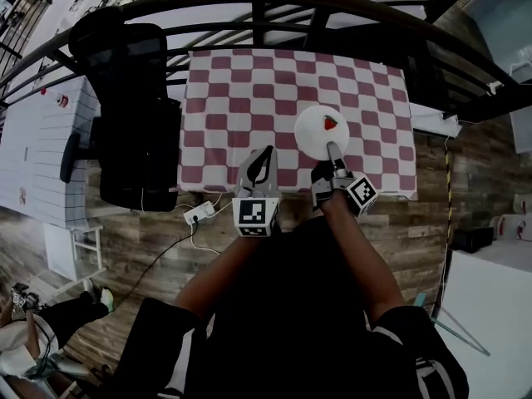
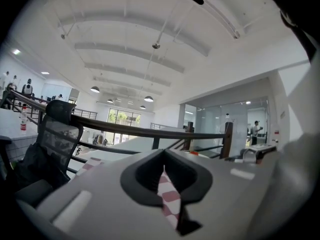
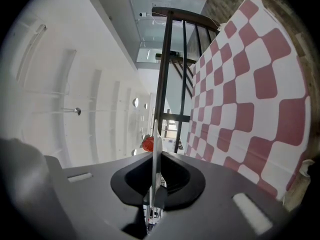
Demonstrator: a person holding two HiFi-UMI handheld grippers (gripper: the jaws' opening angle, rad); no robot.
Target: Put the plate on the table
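Fingers of right gripper (image 1: 332, 150) pinch the plate (image 1: 312, 135) by its rim, left gripper (image 1: 266, 151) pressed together w/ nothing in it. Plate's over the checkered table (image 1: 233, 98) — touching or not, can't tell tbh. One-sided grip — any tilt and the red bit (image 1: 330, 124) rolls off.

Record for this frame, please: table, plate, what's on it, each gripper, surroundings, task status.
table: rectangular table under a red-and-white checked cloth
plate: round white plate, above the cloth's near right part; contact with the cloth cannot be told
on plate: small red item, strawberry-like
right gripper: shut on the plate's near rim
left gripper: jaws together, empty, at the table's near edge
surroundings: black office chair left of the table
task status: plate not yet released
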